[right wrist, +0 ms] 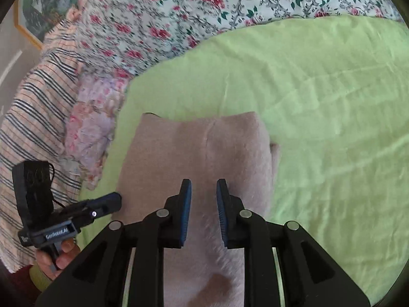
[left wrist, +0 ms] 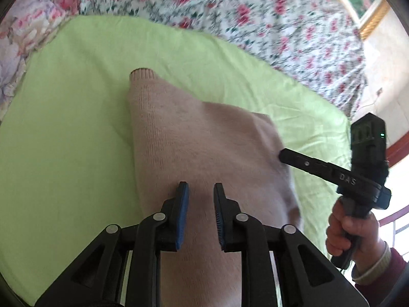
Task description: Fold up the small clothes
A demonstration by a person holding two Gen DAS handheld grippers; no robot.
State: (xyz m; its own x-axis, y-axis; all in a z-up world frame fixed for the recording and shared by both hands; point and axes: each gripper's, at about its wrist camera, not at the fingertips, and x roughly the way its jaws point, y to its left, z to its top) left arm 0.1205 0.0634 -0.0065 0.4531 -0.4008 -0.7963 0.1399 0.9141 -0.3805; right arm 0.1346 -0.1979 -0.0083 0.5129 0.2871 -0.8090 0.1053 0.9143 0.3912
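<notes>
pink knit garment, seen from the left wrist, lies folded on a lime green sheet spread over a bed. one narrow ribbed end of it points away from the camera, and the wider part runs down under the tool. the left tongs hang over the knit with a narrow gap between the blue pads, and nothing is caught in that gap. to the right, the right tongs reach in sideways, tip at the garment's right edge; from here i cannot tell how far apart they stand. a hand grips their handle. a floral bedspread lies beyond the sheet, and a gold picture frame shows at the top right.

from the right wrist, the pink garment lies on the green sheet, its far edge roughly straight. the right tongs sit above it, slightly parted, pads clear of the cloth and holding nothing. at the lower left the left tongs point toward the garment's left edge, held by a hand. a striped cloth and the floral bedspread lie past the sheet.
</notes>
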